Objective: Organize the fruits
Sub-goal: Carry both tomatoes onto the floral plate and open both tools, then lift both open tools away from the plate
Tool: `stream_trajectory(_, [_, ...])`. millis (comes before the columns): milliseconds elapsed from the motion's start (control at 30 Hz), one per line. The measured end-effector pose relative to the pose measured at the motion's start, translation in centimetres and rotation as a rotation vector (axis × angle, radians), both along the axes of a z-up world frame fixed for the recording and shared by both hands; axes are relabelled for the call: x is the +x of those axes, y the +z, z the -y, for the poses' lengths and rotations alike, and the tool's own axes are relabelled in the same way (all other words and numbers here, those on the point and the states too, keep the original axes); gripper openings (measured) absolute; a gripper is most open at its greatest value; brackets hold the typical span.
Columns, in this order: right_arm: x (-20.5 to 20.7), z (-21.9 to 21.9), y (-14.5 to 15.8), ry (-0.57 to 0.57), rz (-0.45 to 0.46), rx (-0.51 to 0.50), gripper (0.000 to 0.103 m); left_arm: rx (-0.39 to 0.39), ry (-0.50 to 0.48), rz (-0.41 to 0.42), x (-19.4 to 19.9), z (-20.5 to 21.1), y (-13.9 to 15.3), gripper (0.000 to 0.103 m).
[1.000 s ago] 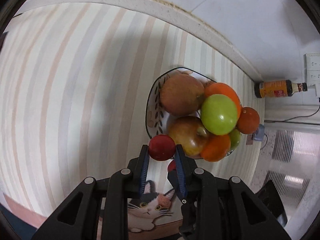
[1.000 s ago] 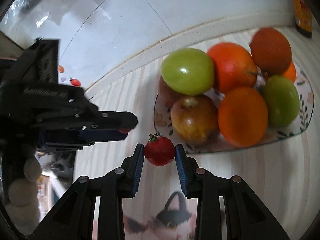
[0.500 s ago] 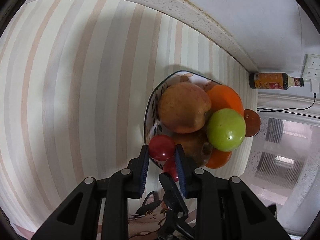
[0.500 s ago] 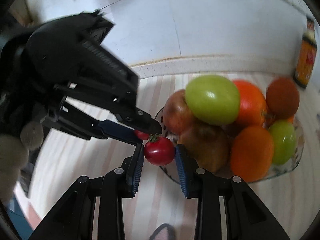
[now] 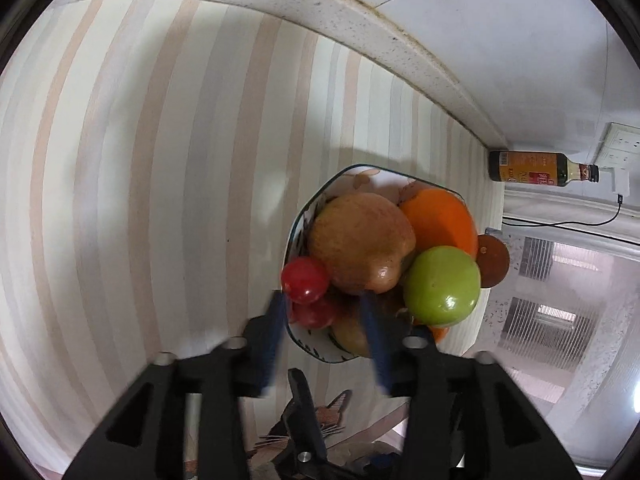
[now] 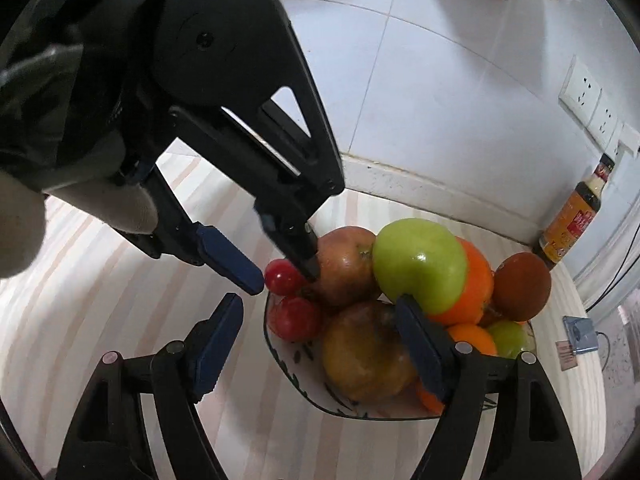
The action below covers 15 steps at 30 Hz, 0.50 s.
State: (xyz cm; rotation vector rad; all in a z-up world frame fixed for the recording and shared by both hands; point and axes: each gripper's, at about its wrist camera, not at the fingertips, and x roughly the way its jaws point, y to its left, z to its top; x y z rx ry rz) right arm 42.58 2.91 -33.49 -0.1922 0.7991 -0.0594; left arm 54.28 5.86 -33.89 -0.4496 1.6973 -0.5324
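A patterned fruit plate (image 5: 298, 224) (image 6: 288, 380) holds apples, oranges and green fruits in a heap. Two small red tomatoes lie at its near-left edge: the upper one (image 5: 305, 280) (image 6: 283, 277) and the lower one (image 5: 314, 316) (image 6: 296, 318). My left gripper (image 5: 324, 304) (image 6: 286, 278) is open, its fingers either side of the upper tomato without holding it. My right gripper (image 6: 320, 316) is open wide over the plate's near side, with the lower tomato between its fingers and free.
A brown sauce bottle (image 5: 540, 169) (image 6: 574, 220) stands by the wall at the far right, below a wall socket (image 6: 580, 90). The striped cloth (image 5: 160, 160) covers the counter. A cat picture (image 5: 316, 420) lies at the near edge.
Both grippers moved over the plate's edge and opened. Each let go of its red tomato, and both tomatoes now rest on the plate.
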Motion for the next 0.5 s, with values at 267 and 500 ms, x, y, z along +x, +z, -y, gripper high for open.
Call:
stream_trajectory(267, [-4.5,5.5,5.5,-0.053,0.013,0.169,0.094,0.053,-0.006,0.119,-1.2,-0.8,3.7,0.091])
stream_trajectory(500, [-7.1,13.6,8.5,-0.194,-0.128,0.320,0.096,0.314,0.009,0.358,-6.6,-1.3,8.6,0.091])
